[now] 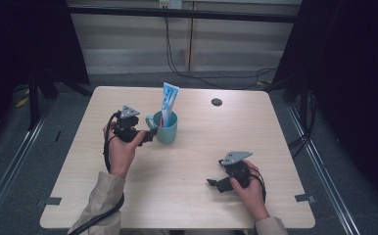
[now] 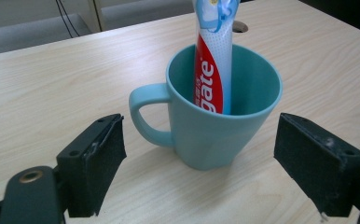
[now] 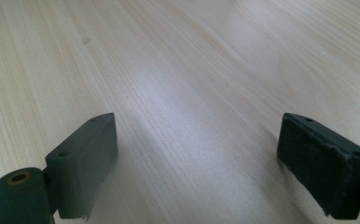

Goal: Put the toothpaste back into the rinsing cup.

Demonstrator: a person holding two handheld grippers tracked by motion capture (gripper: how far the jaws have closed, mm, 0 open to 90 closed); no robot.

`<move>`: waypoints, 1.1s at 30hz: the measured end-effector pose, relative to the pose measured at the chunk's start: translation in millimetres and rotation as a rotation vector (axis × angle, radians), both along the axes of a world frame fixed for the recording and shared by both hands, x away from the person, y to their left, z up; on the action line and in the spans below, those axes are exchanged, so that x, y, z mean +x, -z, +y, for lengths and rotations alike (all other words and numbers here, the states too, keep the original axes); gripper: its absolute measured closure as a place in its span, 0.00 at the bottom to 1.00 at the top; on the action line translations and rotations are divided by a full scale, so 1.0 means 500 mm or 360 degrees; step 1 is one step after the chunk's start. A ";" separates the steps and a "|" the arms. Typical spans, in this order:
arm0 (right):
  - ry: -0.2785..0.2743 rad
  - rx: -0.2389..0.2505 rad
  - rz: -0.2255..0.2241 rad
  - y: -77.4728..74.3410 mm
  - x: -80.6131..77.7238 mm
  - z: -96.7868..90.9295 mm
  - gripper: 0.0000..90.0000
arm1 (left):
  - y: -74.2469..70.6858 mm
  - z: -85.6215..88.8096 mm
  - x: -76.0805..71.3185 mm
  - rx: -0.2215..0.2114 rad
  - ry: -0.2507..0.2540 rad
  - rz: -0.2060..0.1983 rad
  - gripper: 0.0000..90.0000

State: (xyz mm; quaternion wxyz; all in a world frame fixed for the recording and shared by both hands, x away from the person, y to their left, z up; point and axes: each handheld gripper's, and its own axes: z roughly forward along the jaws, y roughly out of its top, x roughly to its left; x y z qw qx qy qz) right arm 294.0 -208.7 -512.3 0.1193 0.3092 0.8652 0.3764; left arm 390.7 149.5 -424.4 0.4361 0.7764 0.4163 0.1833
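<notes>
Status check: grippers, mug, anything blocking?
Left hand-held gripper open, jaws either side of the mug, not touching. Toothpaste tube upright inside. Right hand-held gripper open over bare table. Nothing in the way.

I see the light wooden table [image 1: 187, 196], bare grain near me | round dark hole [image 1: 217, 102] in its top at about 1 o'clock | black cables [image 1: 197, 76] trail over the grey floor [image 1: 55, 122] at 12 o'clock | pale cabinet doors [image 1: 128, 44] behind, dark curtains [image 1: 358, 88] at 3 o'clock.
</notes>
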 end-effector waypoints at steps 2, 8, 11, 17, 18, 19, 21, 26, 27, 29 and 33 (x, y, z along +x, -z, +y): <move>0.0000 0.0000 0.0000 0.000 0.000 0.000 0.13 | 0.004 0.003 -0.002 0.0006 0.0007 0.0006 0.18; 0.0000 0.0000 0.0000 0.000 0.000 0.000 0.13 | 0.016 0.012 -0.008 0.0008 0.0014 0.0024 0.18; 0.0000 0.0000 0.0000 0.000 0.000 0.000 0.13 | 0.023 0.016 -0.011 0.0008 0.0008 0.0032 0.18; 0.0000 0.0000 0.0000 0.000 0.000 0.000 0.13 | 0.034 0.025 -0.019 0.0023 0.0008 0.0035 0.19; 0.0000 0.0000 0.0000 0.000 0.000 0.000 0.13 | 0.036 0.026 -0.021 0.0011 0.0008 0.0039 0.19; 0.0000 0.0000 0.0000 0.000 0.000 0.000 0.13 | 0.038 0.027 -0.021 0.0014 0.0015 0.0041 0.19; 0.0000 0.0000 0.0000 0.000 0.000 0.000 0.13 | 0.043 0.028 -0.023 0.0014 0.0014 0.0052 0.19; -0.0001 0.0000 0.0001 0.000 0.000 0.000 0.13 | 0.056 0.033 -0.030 0.0017 0.0022 0.0059 0.19; -0.0001 0.0000 0.0001 0.000 0.000 0.000 0.13 | 0.057 0.034 -0.032 0.0033 0.0032 0.0058 0.19; -0.0001 0.0000 0.0000 0.000 0.000 0.000 0.13 | 0.062 0.033 -0.034 0.0016 0.0026 0.0060 0.19; -0.0001 0.0000 0.0001 0.000 0.000 0.000 0.13 | 0.071 0.035 -0.039 0.0032 0.0040 0.0067 0.19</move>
